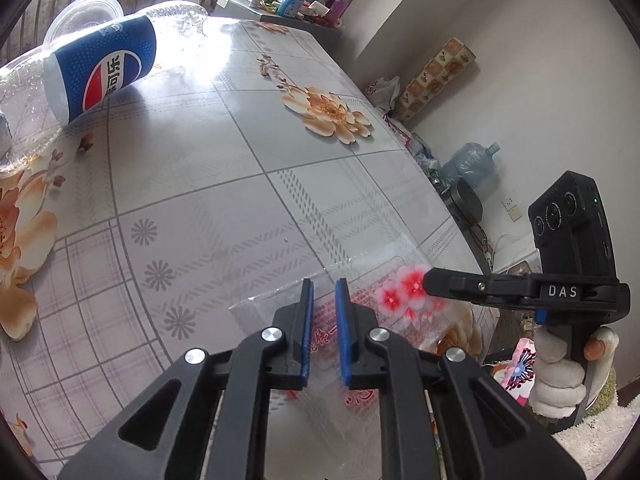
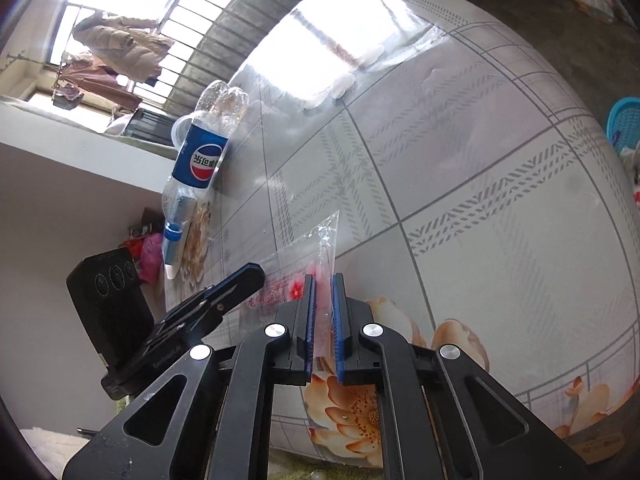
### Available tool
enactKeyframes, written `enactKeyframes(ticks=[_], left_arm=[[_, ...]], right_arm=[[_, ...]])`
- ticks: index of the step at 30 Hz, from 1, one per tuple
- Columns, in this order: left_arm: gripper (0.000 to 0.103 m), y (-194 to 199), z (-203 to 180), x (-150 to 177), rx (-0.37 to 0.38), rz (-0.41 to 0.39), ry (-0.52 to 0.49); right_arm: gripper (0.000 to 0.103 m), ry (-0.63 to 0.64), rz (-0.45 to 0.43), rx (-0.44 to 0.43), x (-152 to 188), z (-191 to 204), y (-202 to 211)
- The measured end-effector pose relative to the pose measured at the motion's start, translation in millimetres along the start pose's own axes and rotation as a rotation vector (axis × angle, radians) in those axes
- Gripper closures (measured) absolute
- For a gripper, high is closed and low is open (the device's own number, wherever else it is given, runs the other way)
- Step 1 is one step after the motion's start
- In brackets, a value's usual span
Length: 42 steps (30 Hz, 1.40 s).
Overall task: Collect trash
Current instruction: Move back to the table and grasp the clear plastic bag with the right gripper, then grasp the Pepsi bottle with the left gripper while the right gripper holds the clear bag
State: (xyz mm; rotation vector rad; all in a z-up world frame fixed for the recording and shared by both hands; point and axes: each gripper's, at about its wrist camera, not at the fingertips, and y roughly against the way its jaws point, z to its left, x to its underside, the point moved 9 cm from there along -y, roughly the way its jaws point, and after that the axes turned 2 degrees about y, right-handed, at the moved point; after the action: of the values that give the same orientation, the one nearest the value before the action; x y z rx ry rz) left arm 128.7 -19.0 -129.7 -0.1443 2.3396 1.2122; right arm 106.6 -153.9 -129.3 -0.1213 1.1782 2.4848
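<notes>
A clear plastic bag (image 1: 372,304) with red flower print lies at the near right edge of the table (image 1: 240,168). My right gripper (image 2: 322,280) is shut on the bag (image 2: 320,248), and it shows from the side in the left wrist view (image 1: 430,282). My left gripper (image 1: 324,284) hovers over the bag with its jaws a small gap apart and nothing between them; it shows in the right wrist view (image 2: 256,270). An empty Pepsi bottle (image 1: 100,68) lies on its side at the far left, also seen in the right wrist view (image 2: 200,156).
A clear plastic cup (image 1: 84,16) lies behind the bottle. A cluttered cabinet (image 1: 280,4) stands past the table's far end. A water jug (image 1: 472,164) and bags sit on the floor at right. A blue basket (image 2: 626,124) is beyond the table.
</notes>
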Motion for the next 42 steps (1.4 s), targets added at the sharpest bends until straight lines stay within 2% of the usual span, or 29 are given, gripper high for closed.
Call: enactKeyframes(ticks=[5,9,13,14,15,17,18,19,22,25,26,28,34,39,42], left_arm=[[0.092,8.9,3.8,-4.5,-0.031,-0.041,-0.008],[0.092,41.6,15.4,-26.5,-0.091,-0.155,-0.03],[0.09,82.4,38.3,-62.7,-0.175,-0.263,-0.038],[0.077,91.3,46.3,-74.2,-0.204,-0.281,-0.04],[0.059,99.0,56.1,-85.9,-0.239,-0.296,-0.036],[0.041,113.7,76.8,-109.5,-0.304,-0.329,-0.001],[0.035,117.5,84.9,-120.7,-0.308,-0.342,0.011],[0.032,117.1,94.6,-129.7,-0.317,-0.331,0.02],[0.031,101.5,131.3,-146.4,-0.407,-0.232,0.094],[0.031,85.4,145.0,-147.8,-0.384,-0.175,0.152],[0.03,81.9,144.1,-145.1,-0.39,-0.163,0.147],[0.03,75.7,135.0,-136.8,-0.354,-0.133,0.137],[0.03,67.1,65.6,-92.3,-0.092,-0.023,0.08],[0.03,49.6,26.1,-64.8,-0.071,0.037,-0.013],[0.03,37.7,17.0,-55.1,-0.039,0.063,-0.006]], right_arm=[[0.101,0.075,0.001,0.013,-2.5,9.8,0.3],[0.101,0.099,-0.026,0.04,-17.4,12.1,0.8],[0.101,0.098,-0.041,0.05,-29.0,10.9,-1.4],[0.101,0.092,-0.043,0.048,-31.0,11.7,-4.7],[0.101,0.086,-0.045,0.045,-32.2,11.3,-5.1],[0.101,0.079,-0.049,0.039,-33.0,12.6,-7.2],[0.101,0.076,-0.052,0.038,-33.6,12.9,-7.2],[0.101,0.073,-0.054,0.035,-33.6,12.3,-6.4],[0.101,0.057,-0.057,0.022,-33.8,10.4,-5.1],[0.101,0.043,-0.056,0.014,-33.0,5.7,-0.9],[0.101,0.041,-0.056,0.014,-32.9,4.4,-0.3],[0.101,0.039,-0.055,0.016,-33.2,2.5,0.9],[0.101,0.021,-0.066,0.014,-36.9,2.1,2.4],[0.101,0.01,-0.075,0.02,-37.5,4.9,-1.2],[0.101,0.009,-0.075,0.026,-35.8,7.2,-2.6]])
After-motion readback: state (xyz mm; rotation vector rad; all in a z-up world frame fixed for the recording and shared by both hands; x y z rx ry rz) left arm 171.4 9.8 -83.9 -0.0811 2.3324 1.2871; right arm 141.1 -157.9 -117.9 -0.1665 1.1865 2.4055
